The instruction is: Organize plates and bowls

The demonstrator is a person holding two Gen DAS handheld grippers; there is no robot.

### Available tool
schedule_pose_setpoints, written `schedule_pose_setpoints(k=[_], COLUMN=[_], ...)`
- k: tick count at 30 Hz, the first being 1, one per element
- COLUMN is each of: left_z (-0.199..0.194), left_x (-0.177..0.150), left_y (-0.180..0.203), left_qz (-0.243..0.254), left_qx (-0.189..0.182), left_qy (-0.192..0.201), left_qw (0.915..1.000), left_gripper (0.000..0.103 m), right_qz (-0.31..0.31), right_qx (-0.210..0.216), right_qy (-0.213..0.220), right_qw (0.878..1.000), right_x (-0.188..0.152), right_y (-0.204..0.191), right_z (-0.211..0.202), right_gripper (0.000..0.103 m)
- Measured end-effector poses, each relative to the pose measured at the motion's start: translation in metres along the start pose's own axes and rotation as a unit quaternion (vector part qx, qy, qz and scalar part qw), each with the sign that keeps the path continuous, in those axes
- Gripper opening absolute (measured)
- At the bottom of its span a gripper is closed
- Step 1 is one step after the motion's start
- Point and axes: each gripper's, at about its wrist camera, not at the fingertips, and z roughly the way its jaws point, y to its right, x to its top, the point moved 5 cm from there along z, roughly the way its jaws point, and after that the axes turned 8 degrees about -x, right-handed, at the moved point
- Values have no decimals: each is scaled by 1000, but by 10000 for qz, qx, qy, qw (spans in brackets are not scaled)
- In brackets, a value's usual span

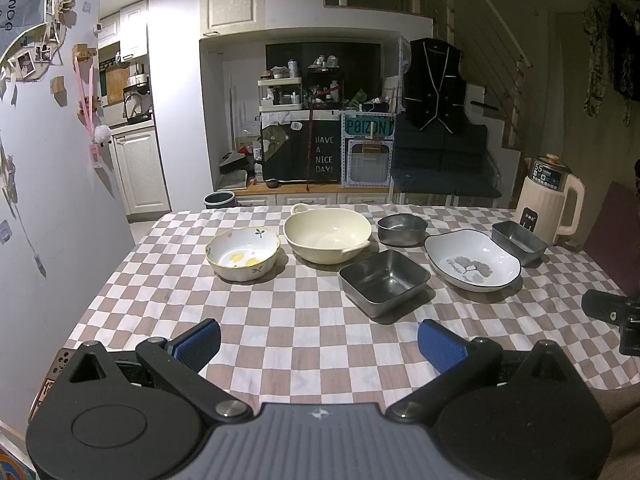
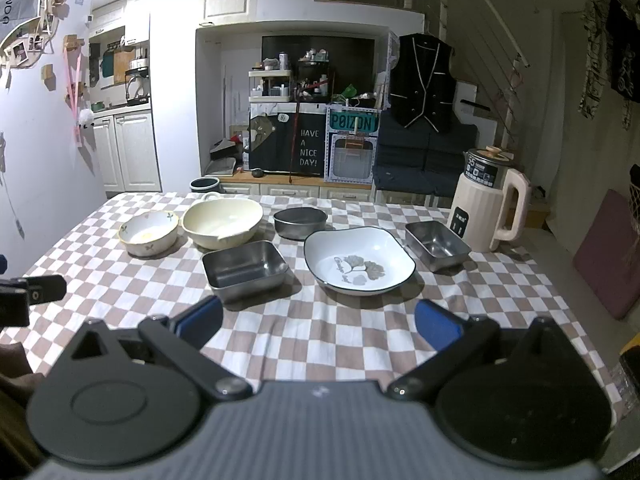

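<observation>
Both tongs [image 1: 319,340] [image 2: 319,318] gape empty before a white leaf-printed plate [image 2: 359,261] and steel bowls [image 2: 245,268].

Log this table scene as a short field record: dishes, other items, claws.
surface: checked tablecloth
ceramic: lemon-pattern bowl, cream handled bowl, white leaf-print dish
steel: round bowl, square tray, small rectangular tray
other: cream kettle
stacked: nothing yet
left claw: open, empty
right claw: open, empty
</observation>
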Motion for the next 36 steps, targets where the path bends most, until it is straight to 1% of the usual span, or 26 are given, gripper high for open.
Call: schedule_pose_setpoints(k=[36], left_z=[0], left_x=[0], left_y=[1], left_qz=[-39], left_qx=[-24], left_qy=[5], left_qw=[10000], left_gripper=[103], right_qz=[-41], right_qx=[12], right_qy=[-45], right_qw=[10000], right_x=[0], right_y=[1], right_z=[1], right_gripper=[103])
